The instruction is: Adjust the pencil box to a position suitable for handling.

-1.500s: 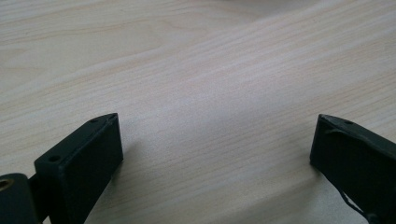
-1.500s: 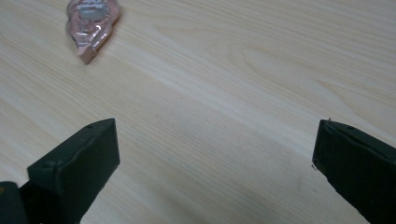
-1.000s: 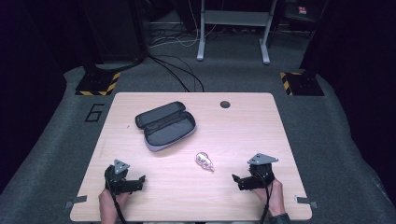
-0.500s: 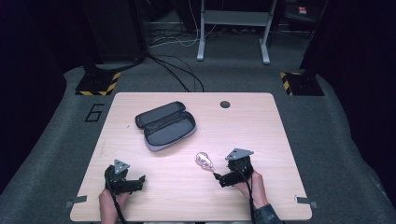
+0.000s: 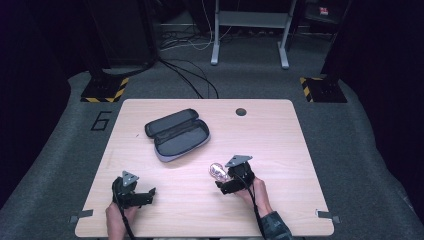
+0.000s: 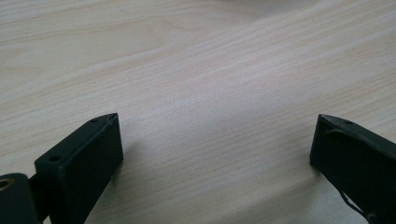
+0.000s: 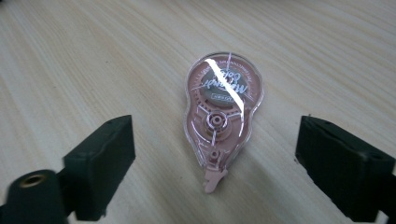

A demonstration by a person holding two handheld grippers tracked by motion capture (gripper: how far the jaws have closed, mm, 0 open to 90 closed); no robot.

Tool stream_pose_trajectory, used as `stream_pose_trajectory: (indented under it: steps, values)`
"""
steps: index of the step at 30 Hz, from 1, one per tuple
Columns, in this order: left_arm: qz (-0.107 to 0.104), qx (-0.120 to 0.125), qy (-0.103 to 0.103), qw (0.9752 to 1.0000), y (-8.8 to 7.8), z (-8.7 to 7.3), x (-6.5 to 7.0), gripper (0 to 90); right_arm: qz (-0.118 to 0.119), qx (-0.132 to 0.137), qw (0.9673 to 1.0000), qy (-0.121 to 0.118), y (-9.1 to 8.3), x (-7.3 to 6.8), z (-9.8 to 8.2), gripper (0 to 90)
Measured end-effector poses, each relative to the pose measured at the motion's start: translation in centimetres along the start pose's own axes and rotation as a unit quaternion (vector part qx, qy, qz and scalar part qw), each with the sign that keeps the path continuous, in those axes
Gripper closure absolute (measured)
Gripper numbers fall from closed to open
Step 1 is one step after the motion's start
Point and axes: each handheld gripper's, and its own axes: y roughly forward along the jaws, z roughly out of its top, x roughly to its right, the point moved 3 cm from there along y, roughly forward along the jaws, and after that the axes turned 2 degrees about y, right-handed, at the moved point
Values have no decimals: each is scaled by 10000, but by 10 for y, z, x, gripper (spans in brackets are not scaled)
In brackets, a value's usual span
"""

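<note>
A pink, clear-shelled correction tape dispenser [image 5: 218, 172] lies flat on the wooden table [image 5: 270, 135], right of centre. In the right gripper view the dispenser [image 7: 222, 112] lies between the wide-apart jaws, its tip pointing toward the camera, untouched. My right gripper [image 5: 223, 183] is open, just behind the dispenser and low over the table; the same right gripper [image 7: 215, 154] frames it from both sides. My left gripper [image 5: 148, 195] rests open near the front left edge; the left gripper [image 6: 215, 149] has bare wood between its jaws. An open dark pencil case [image 5: 177, 134] lies at the table's middle left.
A round cable hole [image 5: 241, 111] sits at the table's far edge. Beyond the table are grey carpet, black cables [image 5: 185, 70], a metal stand's legs [image 5: 248, 35] and yellow-black striped blocks [image 5: 105, 90]. Bare wood spreads at the right and front of the table.
My right gripper has moved left and forward from the table's front right to the correction tape dispenser, jaws now on either side of it. The left gripper has stayed put.
</note>
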Motion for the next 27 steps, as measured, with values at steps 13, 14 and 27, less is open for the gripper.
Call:
stream_pose_trajectory:
  steps: [13,14,27]
  values:
    - [-7,-2,0,10000,0,0,0,25,-416,8,9991,85,23,-6,8,349]
    - [1,-3,5,10000,0,0,0,25,-437,35,9990,95,23,-6,8,362]
    - [2,-3,6,10000,0,0,0,25,-454,-83,9989,112,25,-7,8,494]
